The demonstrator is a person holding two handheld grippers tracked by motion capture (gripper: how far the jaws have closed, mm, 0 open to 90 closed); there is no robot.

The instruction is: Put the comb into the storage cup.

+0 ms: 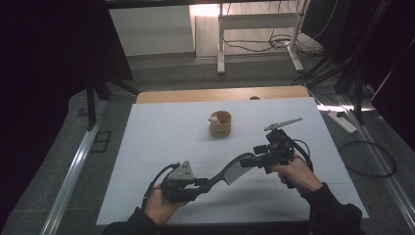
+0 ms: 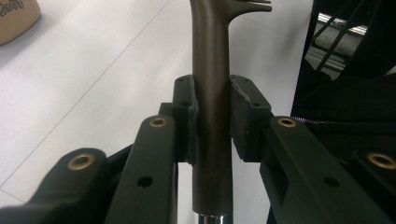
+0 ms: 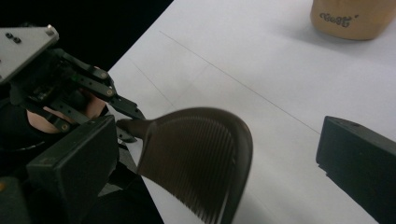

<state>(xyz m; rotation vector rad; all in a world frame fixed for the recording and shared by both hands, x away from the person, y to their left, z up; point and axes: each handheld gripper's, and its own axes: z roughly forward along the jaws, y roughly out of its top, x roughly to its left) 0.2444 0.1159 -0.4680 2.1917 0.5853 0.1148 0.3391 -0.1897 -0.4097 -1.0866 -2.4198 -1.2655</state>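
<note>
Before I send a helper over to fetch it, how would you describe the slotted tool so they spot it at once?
Start at the white table and look to its near edge, below the tan cup. Between the two hands hangs a dark slotted spatula; the left claw is shut on its handle, and its ribbed blade sits between the right claw's open jaws. It is the sole long, slotted thing there.

The slotted spatula (image 1: 230, 172) is dark brown with thin lines cut across its wide end. Both grippers are black, the left gripper (image 1: 205, 183) with little gold rings. The cup (image 1: 220, 124) is tan with dark letters, and the table (image 1: 161, 132) is white.
</note>
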